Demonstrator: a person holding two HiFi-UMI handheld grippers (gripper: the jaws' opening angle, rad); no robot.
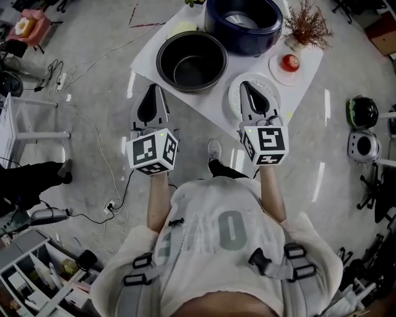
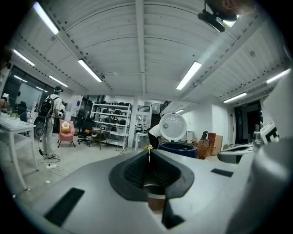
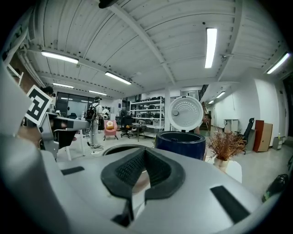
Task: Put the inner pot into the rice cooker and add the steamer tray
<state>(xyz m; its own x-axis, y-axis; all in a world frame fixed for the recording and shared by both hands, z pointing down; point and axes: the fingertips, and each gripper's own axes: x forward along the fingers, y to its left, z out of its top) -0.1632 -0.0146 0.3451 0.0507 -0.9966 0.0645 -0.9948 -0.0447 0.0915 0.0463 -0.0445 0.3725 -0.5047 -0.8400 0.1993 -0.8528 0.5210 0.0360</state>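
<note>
Empty and pressed shut, the left gripper (image 1: 153,93) sat at the inner pot's (image 1: 192,62) 8 o'clock and the right gripper (image 1: 249,90) at 4, likely flanking it for lifting into the rice cooker (image 1: 243,18) at 2 o'clock.

inner pot (image 1: 191,62) – on table (image 1: 146,59) | rice cooker (image 1: 243,21) (open) beside it

Head downward; gripper views level, sharing rice cooker (image 3: 181,145)

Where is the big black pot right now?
In the head view, the inner pot sits on the white table, to the left of the blue rice cooker and just ahead of the left gripper.
</note>
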